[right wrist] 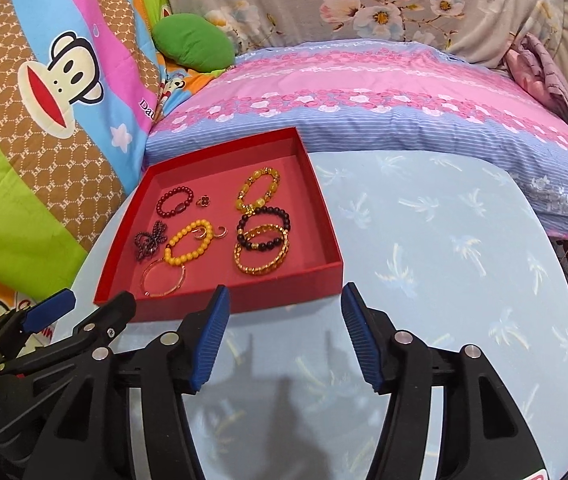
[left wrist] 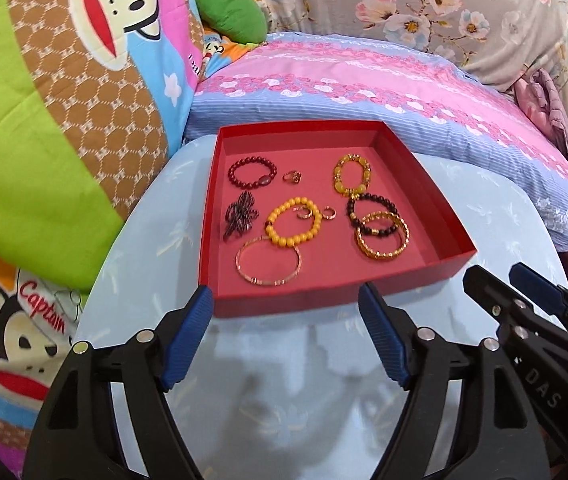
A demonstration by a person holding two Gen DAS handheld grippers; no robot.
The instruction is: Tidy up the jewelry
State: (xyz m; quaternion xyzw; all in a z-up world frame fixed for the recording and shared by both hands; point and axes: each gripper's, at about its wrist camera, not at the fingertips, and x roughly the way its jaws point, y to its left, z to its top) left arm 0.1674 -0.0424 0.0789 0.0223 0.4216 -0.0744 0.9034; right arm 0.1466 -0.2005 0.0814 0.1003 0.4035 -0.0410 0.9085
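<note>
The red tray (left wrist: 324, 296) sits on the pale blue table (left wrist: 284, 380), its far side against the pink and blue pillow (left wrist: 364, 80), and all the jewelry lies loose on its floor. Both claws hang over the bare table on the near side of the tray, clear of it: the left gripper (left wrist: 284, 328) has its jaws spread wide with nothing between them, and the right gripper (right wrist: 284, 332) is likewise spread and empty. Count of contents: four beaded bracelets, namely one dark red bracelet (left wrist: 251, 174), one yellow bead bracelet (left wrist: 294, 222), one amber and gold bracelet (left wrist: 354, 174) and one black bead bracelet (left wrist: 372, 214); one thin gold bangle (left wrist: 268, 266); one wide gold bangle (left wrist: 382, 240), which may be more than one ring stacked; three small rings (left wrist: 292, 176); and one dark beaded bow (left wrist: 239, 218). All pieces are judged light. The beaded bracelets will likely flex and roll, so pinch across the strand at one side. The bangles are stiff and probably slick; grip across the band, not the full hoop. The rings are small and apt to slip; close slowly. The black bracelet overlaps the wide bangle, so lift the upper piece first
</note>
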